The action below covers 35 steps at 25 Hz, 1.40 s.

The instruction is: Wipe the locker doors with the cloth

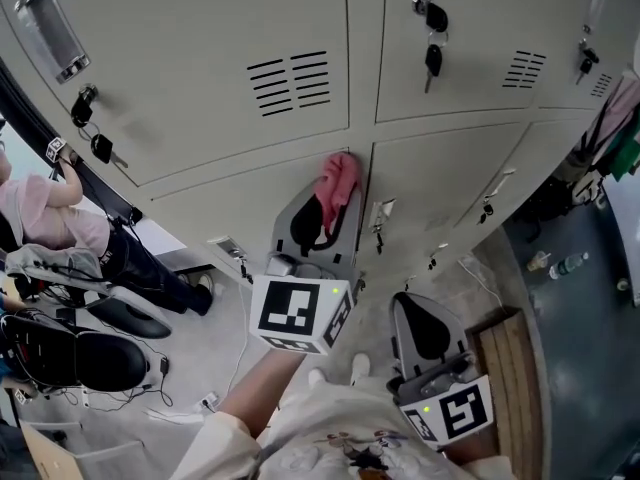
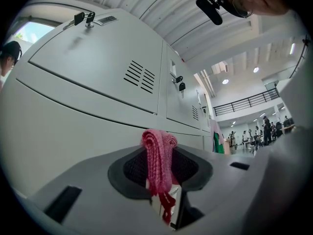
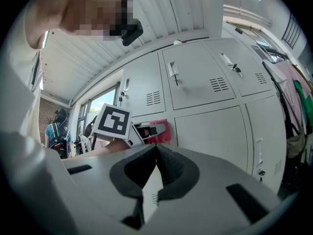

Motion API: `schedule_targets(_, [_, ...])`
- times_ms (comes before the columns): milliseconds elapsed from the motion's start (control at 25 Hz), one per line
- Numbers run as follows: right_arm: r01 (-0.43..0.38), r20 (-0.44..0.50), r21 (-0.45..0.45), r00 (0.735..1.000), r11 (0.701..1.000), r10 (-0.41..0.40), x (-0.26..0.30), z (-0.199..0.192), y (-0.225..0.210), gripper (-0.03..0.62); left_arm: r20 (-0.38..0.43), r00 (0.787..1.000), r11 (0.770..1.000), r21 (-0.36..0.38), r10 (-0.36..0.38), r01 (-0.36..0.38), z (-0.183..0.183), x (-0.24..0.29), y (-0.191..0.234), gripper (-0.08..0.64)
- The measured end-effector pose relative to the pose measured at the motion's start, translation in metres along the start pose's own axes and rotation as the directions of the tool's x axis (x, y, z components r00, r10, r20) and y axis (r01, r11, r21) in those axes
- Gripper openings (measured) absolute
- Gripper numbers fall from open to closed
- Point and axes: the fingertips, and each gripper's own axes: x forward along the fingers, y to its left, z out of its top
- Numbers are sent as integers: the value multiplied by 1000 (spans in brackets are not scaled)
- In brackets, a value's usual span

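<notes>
A pink knitted cloth is pinched in my left gripper, pressed against a grey locker door near the seam between two lower doors. In the left gripper view the cloth stands up between the shut jaws, with the locker doors just beyond. My right gripper hangs lower, away from the lockers, jaws closed on nothing. From the right gripper view I see the left gripper holding the cloth against the lockers.
Keys hang from locks on the upper doors, more keys at left. A person in a pink top stands left by black chairs. A wooden pallet lies on the floor right; clothes hang at far right.
</notes>
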Motion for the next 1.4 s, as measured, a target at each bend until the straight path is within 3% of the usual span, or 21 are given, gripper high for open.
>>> schedule_targets(280, [-22,-4,3,1000,1000,22,6,-1,5,3,14,1000,1000,-12,13,-13,5,-19,5,110])
schedule_targets(720, [-135,-1,-3,991,991,135,46,-11,36,3,46,982,983,24,183,-184,23,-97,56,110])
schedule_targets(960, [-215,5,-4,977,977,215,65,-12,60,3,45,953,953,34,301,-302,21,-137,89,110])
schedule_targets(1400, [-303,7,21,953,953,303,81,-17,92,3,6,872,869,77,489,-488,1,-185,148,110])
